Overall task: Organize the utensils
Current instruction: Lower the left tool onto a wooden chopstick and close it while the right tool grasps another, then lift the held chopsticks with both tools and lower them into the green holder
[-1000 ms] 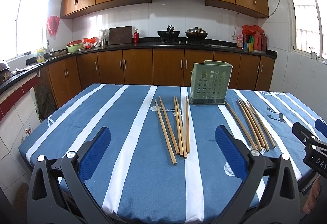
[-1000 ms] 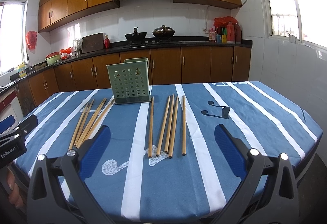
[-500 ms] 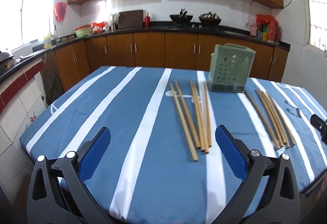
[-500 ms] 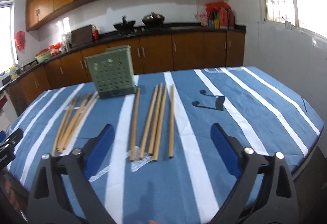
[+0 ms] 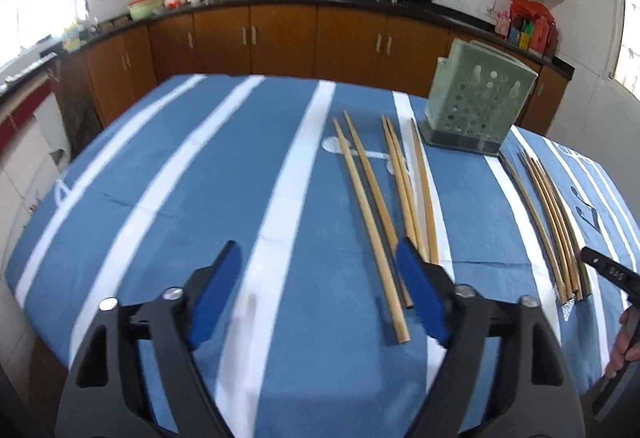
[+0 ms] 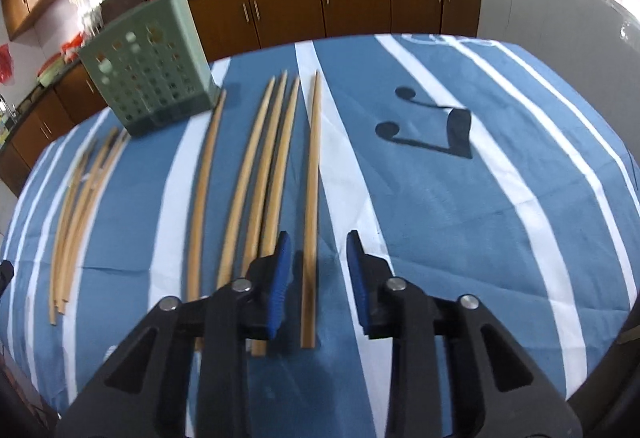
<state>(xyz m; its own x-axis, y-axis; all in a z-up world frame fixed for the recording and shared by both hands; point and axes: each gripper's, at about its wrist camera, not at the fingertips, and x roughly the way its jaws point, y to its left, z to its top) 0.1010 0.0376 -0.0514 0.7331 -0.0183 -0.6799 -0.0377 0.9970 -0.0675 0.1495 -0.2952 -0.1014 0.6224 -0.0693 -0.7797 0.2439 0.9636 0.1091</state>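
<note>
Several wooden chopsticks (image 5: 384, 198) lie on the blue striped tablecloth (image 5: 200, 178) in front of a green perforated utensil holder (image 5: 478, 110). A second bundle of chopsticks (image 5: 556, 222) lies further right. My left gripper (image 5: 318, 258) is open and empty, low over the cloth just left of the nearest chopstick ends. In the right wrist view my right gripper (image 6: 316, 240) is partly closed, its jaws standing on either side of the rightmost chopstick (image 6: 312, 198) without gripping it. The holder (image 6: 148, 74) stands at the far left there.
The other bundle of chopsticks (image 6: 80, 206) lies at the left in the right wrist view. A black music-note print (image 6: 432, 130) marks the cloth at the right. The right gripper's tip (image 5: 608, 272) shows at the left view's right edge. Kitchen cabinets stand behind the table.
Both grippers have moved forward and down toward the table. The left jaws have narrowed somewhat. The right jaws have narrowed a lot and now straddle the rightmost chopstick.
</note>
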